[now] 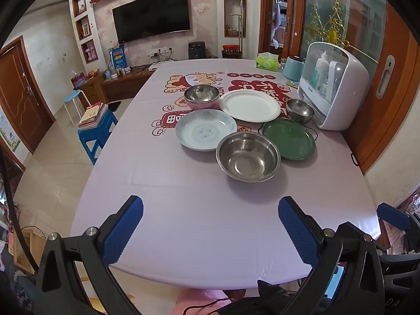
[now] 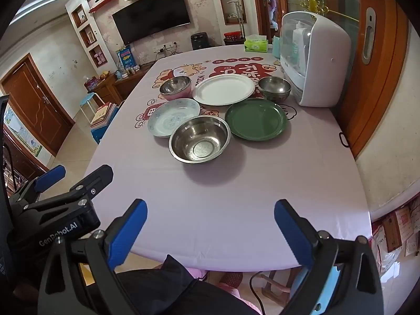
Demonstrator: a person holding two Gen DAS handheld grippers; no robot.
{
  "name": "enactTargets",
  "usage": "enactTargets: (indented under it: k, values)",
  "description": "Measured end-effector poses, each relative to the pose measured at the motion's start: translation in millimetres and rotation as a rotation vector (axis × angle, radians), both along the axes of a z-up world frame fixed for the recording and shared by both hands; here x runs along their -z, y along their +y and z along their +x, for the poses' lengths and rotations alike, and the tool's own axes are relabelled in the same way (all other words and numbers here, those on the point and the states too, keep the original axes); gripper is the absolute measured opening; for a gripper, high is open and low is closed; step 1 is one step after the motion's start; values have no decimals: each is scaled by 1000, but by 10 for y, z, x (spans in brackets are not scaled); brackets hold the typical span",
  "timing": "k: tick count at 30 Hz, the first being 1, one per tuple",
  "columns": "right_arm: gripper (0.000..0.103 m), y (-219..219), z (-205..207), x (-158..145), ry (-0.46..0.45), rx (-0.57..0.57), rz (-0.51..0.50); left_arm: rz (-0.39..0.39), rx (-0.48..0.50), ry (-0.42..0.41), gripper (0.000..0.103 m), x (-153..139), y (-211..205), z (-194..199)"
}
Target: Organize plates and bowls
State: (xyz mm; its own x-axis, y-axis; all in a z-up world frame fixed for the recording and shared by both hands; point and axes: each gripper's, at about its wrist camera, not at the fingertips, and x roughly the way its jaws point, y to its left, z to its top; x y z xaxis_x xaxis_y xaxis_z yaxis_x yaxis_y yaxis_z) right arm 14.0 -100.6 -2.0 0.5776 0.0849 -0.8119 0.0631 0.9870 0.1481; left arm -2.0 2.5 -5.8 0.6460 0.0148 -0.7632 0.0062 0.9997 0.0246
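On the pink tablecloth stand a large steel bowl, a pale blue patterned plate, a green plate, a white plate, a pink-sided steel bowl and a small steel bowl. My left gripper is open and empty above the table's near edge, well short of the dishes. My right gripper is open and empty, also at the near edge. The left gripper shows in the right wrist view.
A white dish cabinet stands at the table's right side against a wooden door. A tissue box and a teal canister sit behind it. A blue stool with books stands left of the table.
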Motion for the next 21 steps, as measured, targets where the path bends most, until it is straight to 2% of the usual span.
enactTargets:
  k: [16, 21]
  values:
    - [98, -2, -47, 8, 1, 1, 4, -6, 7, 4, 102, 12, 29, 44]
    - [98, -6, -75, 13, 1, 2, 5, -4, 0, 19, 102, 21, -11, -47]
